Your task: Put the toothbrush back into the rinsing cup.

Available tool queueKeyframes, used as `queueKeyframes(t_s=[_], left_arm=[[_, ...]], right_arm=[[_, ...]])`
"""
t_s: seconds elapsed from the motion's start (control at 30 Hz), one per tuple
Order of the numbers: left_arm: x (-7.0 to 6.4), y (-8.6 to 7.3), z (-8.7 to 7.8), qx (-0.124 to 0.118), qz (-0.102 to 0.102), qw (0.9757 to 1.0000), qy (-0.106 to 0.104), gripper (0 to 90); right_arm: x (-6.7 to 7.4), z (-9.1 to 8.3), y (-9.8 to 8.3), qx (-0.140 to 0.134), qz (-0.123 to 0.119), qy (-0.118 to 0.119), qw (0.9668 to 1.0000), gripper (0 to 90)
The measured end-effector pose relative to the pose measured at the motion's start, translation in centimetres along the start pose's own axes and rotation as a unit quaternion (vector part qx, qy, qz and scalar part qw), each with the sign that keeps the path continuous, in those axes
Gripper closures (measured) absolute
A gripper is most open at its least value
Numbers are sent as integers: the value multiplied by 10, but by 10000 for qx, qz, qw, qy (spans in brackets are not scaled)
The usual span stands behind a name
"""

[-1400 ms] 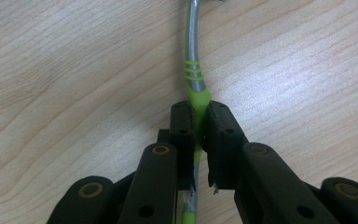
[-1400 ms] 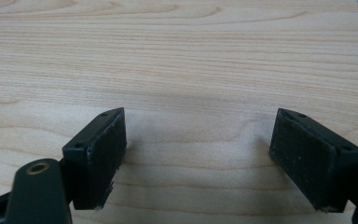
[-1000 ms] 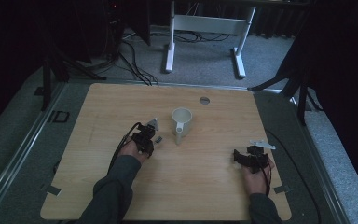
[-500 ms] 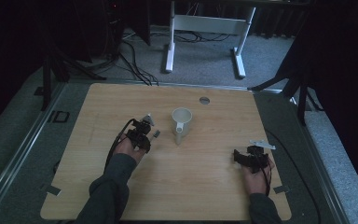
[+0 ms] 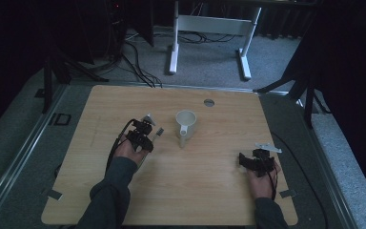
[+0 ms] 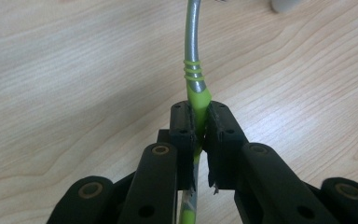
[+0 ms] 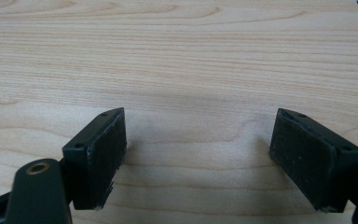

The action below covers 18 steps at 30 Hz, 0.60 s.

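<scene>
My left gripper [image 6: 199, 116] is shut on the green handle of a metal utensil [image 6: 193, 56], whose grey shaft runs forward over the table toward a white cup's base [image 6: 284, 4]. In the high view the left gripper [image 5: 145, 132] sits left of the white cup [image 5: 186, 123], and the utensil's tip [image 5: 159, 131] pokes out toward it, apart from the cup. The cup stands upright with its handle turned toward the person. My right gripper [image 7: 198, 140] is open just above bare wood; it rests at the table's right side [image 5: 248, 160].
The wooden table [image 5: 195, 191] has a round grommet [image 5: 209, 102] at the back. Tape tabs sit at its front corners. Behind the table are a white desk frame [image 5: 209, 28] and cables on the grey floor.
The left hand with the utensil has shifted a little to the left and farther up the table. The right hand has not moved.
</scene>
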<state>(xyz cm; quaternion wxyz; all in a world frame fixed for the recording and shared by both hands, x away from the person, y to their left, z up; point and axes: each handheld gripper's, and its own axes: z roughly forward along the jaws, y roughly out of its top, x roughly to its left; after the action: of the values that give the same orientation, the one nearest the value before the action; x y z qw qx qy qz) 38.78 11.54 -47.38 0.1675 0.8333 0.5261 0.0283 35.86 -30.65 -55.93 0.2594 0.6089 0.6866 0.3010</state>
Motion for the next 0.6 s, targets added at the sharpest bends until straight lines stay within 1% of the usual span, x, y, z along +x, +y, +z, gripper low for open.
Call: queueKeyframes(t_s=[0.1, 0.13, 0.17, 0.23, 0.4, 0.47, 0.5, 0.6], left_arm=[[-1, 0, -2, -116, 46, 9999, -38, 821], [-1, 0, -2, -176, 97, 9998, -76, 821], [-2, 0, -3, -239, 108, 9996, -115, 821], [-2, -1, -4, -309, 135, 9993, -129, 820], [-1, -1, -7, -481, 127, 9987, -148, 821], [-1, -2, -9, -586, 161, 9980, -172, 820], [-1, -2, -9, -600, 179, 9978, -195, 821], [-1, -3, -11, -724, 212, 9970, -188, 820]], right_arm=[[0, 0, 0, 0, -5, -3, 10000, 181], [0, 0, 0, 0, -5, -3, 10000, 181], [0, 0, 0, 0, 0, 0, 10000, 182], [0, 0, 0, 1, 0, -2, 10000, 181], [0, 0, 0, -1, -2, 1, 10000, 182], [0, 0, 0, -1, 2, 2, 10000, 181], [0, 0, 0, -1, 1, 1, 10000, 181], [0, 0, 0, 0, 2, 0, 10000, 182]])
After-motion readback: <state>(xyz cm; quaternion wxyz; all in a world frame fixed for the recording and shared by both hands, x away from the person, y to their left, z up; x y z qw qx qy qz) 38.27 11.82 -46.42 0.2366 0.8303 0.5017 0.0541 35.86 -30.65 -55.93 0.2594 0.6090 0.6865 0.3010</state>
